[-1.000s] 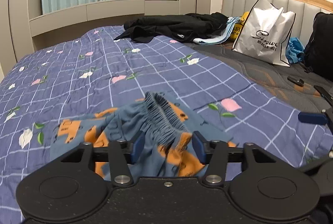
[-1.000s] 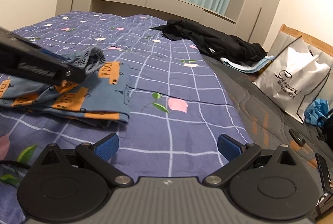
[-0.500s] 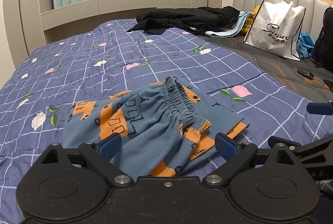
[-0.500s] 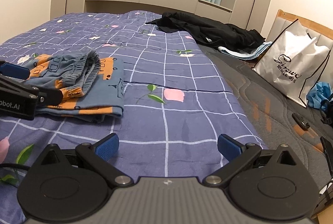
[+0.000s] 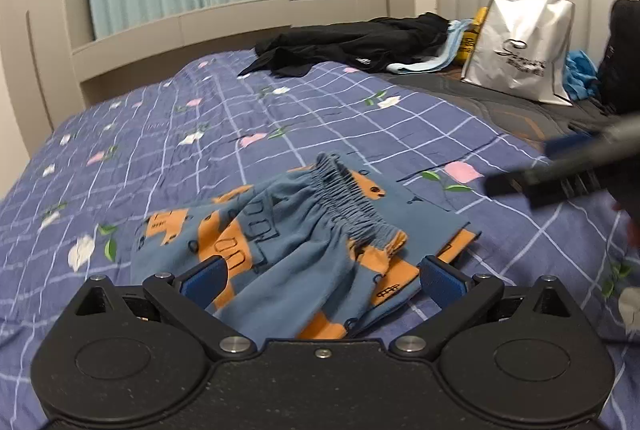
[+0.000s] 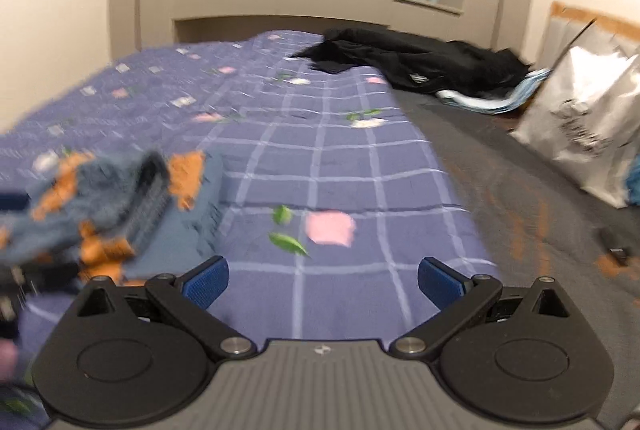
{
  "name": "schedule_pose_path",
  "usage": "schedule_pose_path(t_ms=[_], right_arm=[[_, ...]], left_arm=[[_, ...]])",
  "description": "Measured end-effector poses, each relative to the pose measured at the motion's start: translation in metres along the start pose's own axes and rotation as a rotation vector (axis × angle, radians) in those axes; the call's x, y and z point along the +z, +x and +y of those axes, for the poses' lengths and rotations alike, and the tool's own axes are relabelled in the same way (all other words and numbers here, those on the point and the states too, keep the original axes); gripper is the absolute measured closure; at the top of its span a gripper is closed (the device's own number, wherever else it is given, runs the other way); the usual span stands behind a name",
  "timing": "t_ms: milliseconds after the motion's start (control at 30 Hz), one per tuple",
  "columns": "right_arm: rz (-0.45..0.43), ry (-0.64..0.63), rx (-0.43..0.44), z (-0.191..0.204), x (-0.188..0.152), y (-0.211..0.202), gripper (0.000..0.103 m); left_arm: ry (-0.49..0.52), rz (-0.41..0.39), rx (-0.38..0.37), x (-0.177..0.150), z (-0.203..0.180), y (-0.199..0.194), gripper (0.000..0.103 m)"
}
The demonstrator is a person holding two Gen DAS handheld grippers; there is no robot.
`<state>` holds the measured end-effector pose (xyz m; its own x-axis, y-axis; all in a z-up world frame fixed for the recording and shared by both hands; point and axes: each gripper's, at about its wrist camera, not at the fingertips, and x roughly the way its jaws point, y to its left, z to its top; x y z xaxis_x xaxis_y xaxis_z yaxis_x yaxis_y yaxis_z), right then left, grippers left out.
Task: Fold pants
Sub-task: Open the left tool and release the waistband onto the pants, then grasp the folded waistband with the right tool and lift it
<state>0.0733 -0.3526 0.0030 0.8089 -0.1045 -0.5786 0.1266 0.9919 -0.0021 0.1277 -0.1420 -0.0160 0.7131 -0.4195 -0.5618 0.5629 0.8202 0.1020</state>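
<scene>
The pants [image 5: 320, 238], blue with orange prints, are seen lying on the checked bedspread [image 5: 248, 118] in a compact folded bundle, the gathered waistband [image 5: 352, 198] on top. In the left wrist view the waistband's long axis runs from about 11 o'clock to 5 o'clock, while the bundle as a whole spreads from 9 o'clock to 3 o'clock across the lower middle of the frame.

The left gripper [image 5: 322, 276] is held just at the near edge of the bundle, the cloth lying at 12 o'clock from it; its jaws are spread wide and nothing is grasped, though cloth is seen between the 2 blue pads. The right gripper [image 6: 322, 280] is likewise spread wide and empty, over bare bedspread, with the pants [image 6: 116, 206] off at 10 o'clock. The left gripper is therefore judged the nearer of the 2, and any further tuck or smoothing would be reached more easily from that side.

The fold looks close to finished; the raised waistband is judged the part most likely to need flattening.

The waistband's lie and the bundle's outline are shown sharply only by the left wrist view, where the right gripper appears as a blurred dark bar at 3 o'clock. The right wrist view is smeared, but the open bedspread to the right of the pants is shown there. Black clothes [image 5: 360, 42] and a white bag [image 5: 520, 50] are seen well apart, at 1 o'clock.
</scene>
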Motion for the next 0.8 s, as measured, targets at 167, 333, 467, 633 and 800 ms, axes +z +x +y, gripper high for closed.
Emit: schedule_pose_path(t_ms=[167, 333, 467, 633, 800], right_arm=[[-0.005, 0.045, 0.210, -0.004, 0.029, 0.020, 0.000], [-0.016, 0.030, 0.386, 0.008, 0.052, 0.042, 0.008], [-0.001, -0.001, 0.452, 0.024, 0.063, 0.059, 0.021], [0.042, 0.017, 0.521, 0.038, 0.067, 0.078, 0.036], [0.081, 0.029, 0.538, 0.046, 0.068, 0.090, 0.042]], left_arm=[[0.034, -0.002, -0.043, 0.001, -0.007, 0.002, 0.007], [0.015, 0.029, -0.077, 0.002, -0.005, 0.010, 0.028], [-0.011, 0.040, -0.089, 0.003, 0.001, 0.013, 0.041], [0.010, 0.067, -0.087, 0.001, 0.000, 0.018, 0.051], [-0.019, 0.075, -0.081, 0.001, 0.004, 0.020, 0.067]])
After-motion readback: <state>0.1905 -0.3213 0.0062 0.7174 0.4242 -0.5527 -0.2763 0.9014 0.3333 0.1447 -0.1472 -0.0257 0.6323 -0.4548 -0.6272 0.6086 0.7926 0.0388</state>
